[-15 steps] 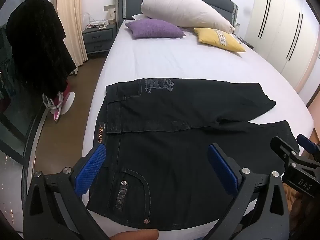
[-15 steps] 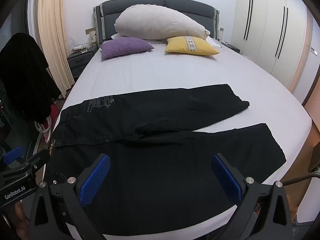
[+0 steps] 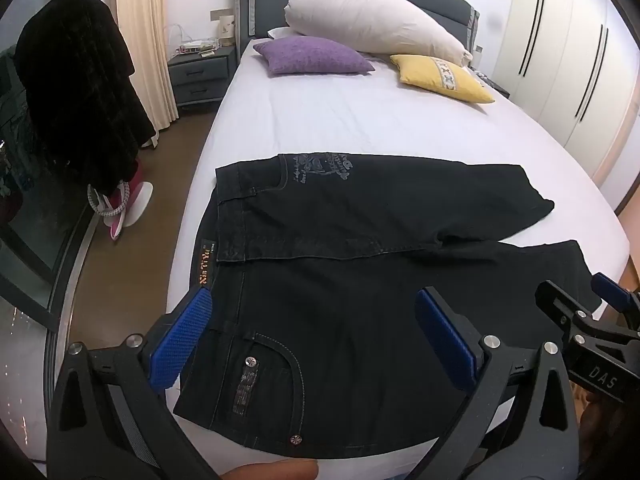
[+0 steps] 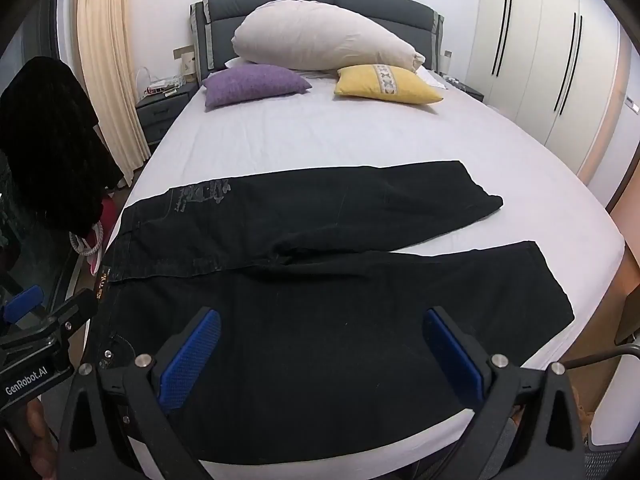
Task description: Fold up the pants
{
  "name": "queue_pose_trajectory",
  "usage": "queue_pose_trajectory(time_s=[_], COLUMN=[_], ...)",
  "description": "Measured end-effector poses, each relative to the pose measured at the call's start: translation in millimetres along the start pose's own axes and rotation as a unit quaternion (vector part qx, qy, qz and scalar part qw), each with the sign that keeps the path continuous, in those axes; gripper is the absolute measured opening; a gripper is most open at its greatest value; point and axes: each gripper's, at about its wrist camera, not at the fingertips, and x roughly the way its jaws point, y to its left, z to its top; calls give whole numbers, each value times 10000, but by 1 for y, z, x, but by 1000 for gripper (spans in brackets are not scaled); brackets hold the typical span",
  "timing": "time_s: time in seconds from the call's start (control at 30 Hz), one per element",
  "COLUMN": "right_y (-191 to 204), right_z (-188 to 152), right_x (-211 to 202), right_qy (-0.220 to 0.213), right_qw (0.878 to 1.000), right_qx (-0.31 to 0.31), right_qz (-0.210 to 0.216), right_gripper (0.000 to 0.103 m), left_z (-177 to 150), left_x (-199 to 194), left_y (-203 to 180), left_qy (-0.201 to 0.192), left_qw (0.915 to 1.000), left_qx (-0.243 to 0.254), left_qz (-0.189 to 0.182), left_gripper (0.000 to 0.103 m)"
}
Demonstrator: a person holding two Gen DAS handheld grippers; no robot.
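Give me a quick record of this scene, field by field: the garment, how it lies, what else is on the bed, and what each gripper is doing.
garment: black pants
layout: spread flat across the bed, waistband toward the left edge, legs splayed apart to the right, unfolded
cushions: purple cushion, yellow cushion, large white pillow at the headboard
left gripper: jaws wide open, above the waist area, holding nothing
right gripper: jaws wide open, above the near leg, holding nothing
fold progress: not started
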Motion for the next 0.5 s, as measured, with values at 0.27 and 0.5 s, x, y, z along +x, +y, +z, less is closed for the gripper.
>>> queue_pose_trajectory(time_s=[0.27,0.5], right_y=[-1,-1], right_z=[-2,-2], right_x=[1,1], right_qy=[4,12], right_qw=[10000,10000], right_qx=[8,3], right_qz=[31,34], right_gripper=[103,103], left_z=[0,1], left_x=[-1,-1], left_y=[0,0], left_qy=[1,1], left_qw=[10000,10000], left_qx=[-5,-6], left_qz=[10,16], left_gripper=[103,103])
